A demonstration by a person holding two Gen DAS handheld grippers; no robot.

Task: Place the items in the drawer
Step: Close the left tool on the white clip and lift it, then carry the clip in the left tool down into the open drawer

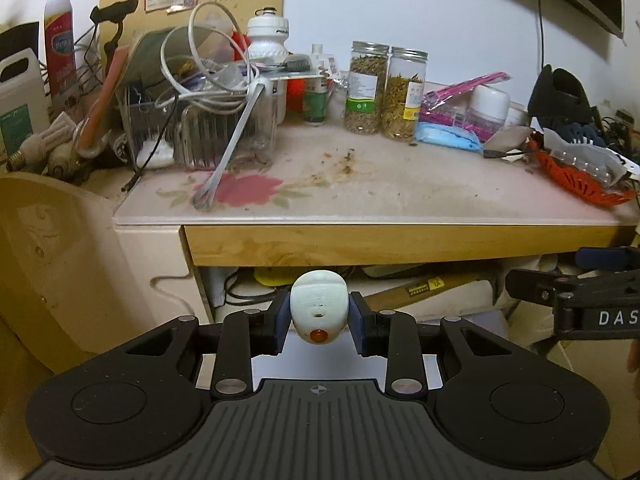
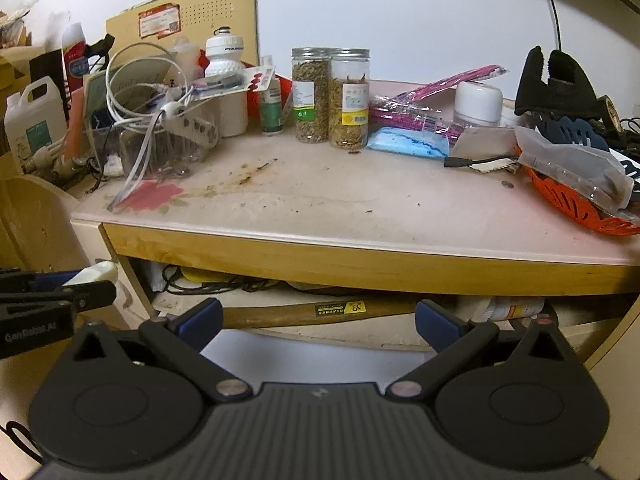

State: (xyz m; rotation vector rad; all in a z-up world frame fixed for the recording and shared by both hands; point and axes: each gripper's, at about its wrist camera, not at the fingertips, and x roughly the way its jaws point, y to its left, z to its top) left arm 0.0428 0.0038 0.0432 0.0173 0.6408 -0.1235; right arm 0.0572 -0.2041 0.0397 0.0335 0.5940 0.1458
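Left wrist view showed the left gripper (image 1: 319,316) clamped on a small off-white oval plastic device with a red-orange button (image 1: 318,309), its blue pads (image 1: 281,319) pressed against both sides of the body. The device was held in the air in front of the open drawer (image 1: 400,304) beneath the wooden desk front (image 1: 360,242), near a wooden-handled tool with a yellow and black label (image 1: 424,283) lying inside the drawer. At the right edge of that view the right gripper (image 1: 576,292) reached in from the side.

Right wrist view showed the right gripper (image 2: 319,318) with its blue-padded fingers (image 2: 202,314) spread wide apart and nothing between them, just in front of the same drawer (image 2: 304,330). The left gripper (image 2: 64,292) appeared at the left edge with the off-white device (image 2: 94,273) in its grasp.

On the pink glass-topped desk surface (image 1: 400,184), at the far side, stood two clear jars of dried herbs with silver lids (image 1: 384,88), touching each other. Left of them sat a clear plastic organiser draped with white cables (image 1: 200,120), and an orange perforated basket (image 1: 576,184) lay at the right.
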